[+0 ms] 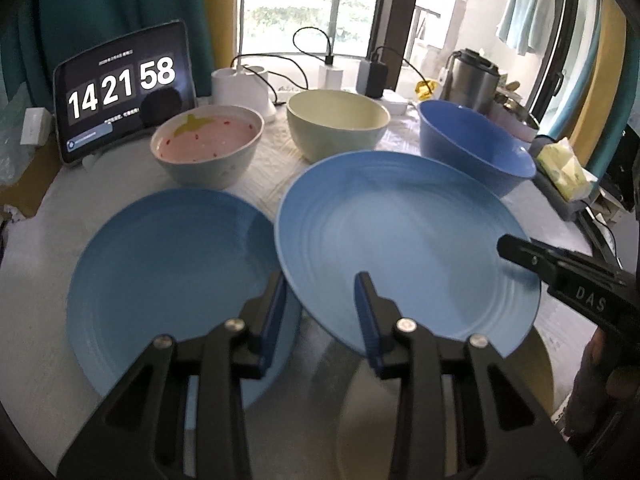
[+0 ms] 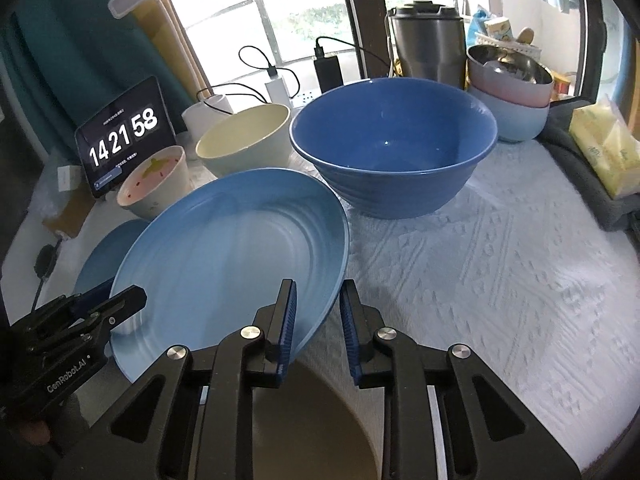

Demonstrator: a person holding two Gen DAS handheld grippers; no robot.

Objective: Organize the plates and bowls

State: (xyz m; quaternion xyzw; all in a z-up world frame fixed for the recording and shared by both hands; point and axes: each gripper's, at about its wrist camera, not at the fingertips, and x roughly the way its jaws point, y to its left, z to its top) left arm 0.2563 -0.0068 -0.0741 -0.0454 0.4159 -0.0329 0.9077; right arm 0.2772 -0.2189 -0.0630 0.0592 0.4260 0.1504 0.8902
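Observation:
A large light-blue plate [image 1: 404, 240] is tilted and held up off the table; it also shows in the right wrist view [image 2: 224, 264]. My left gripper [image 1: 320, 284] straddles its near-left rim and my right gripper [image 2: 318, 292] straddles its right rim, jaws close on the rim in both views. A second blue plate [image 1: 172, 264] lies flat to the left. Behind stand a strawberry-pattern bowl [image 1: 208, 144], a pale green bowl [image 1: 338, 124] and a big dark-blue bowl [image 2: 394, 144].
A tablet clock [image 1: 120, 88] stands at the back left. Chargers and cables [image 1: 332, 68], a steel tumbler [image 2: 428, 40], stacked bowls [image 2: 512, 88] and a tissue pack [image 2: 604, 152] line the back and right. A white textured cloth [image 2: 500, 260] covers the table.

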